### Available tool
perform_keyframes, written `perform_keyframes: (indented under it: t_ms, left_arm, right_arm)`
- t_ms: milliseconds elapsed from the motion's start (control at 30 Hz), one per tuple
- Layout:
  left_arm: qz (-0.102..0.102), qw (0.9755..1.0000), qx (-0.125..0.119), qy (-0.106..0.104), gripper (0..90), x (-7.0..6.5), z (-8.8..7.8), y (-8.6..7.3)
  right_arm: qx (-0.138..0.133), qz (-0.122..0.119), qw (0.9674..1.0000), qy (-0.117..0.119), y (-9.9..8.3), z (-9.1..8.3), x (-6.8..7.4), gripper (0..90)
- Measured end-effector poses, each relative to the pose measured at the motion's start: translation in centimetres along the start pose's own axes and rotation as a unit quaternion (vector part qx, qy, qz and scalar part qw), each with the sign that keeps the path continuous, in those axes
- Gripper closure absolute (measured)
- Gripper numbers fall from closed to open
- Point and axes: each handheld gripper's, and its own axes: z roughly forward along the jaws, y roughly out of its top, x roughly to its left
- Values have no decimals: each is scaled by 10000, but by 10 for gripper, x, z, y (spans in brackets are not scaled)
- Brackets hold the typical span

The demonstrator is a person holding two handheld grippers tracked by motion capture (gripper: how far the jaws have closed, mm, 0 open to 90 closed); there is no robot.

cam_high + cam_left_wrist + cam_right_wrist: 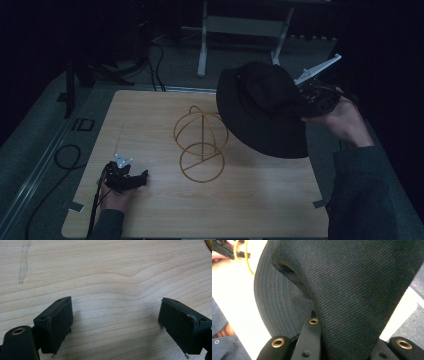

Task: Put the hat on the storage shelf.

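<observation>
Black cloth hat (pixel 262 110) pinched in right gripper (pixel 312 100), carried above wire stand (pixel 200 142), likely for hanging. Left gripper (pixel 131 180) spread, idle on table (pixel 260 200).

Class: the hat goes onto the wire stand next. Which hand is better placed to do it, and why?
The right. Its gripper is shut on the hat, held up beside the wire stand. The left gripper rests open on the table, away from both.
</observation>
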Motion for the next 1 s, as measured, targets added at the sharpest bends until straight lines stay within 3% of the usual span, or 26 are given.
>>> perform_keyframes:
  t_ms: [1000]
  left_arm:
    - [2,10000,-22,1,130,0,1,0]
  right_arm:
    - [-173,-416,9987,258,17,1,20,870]
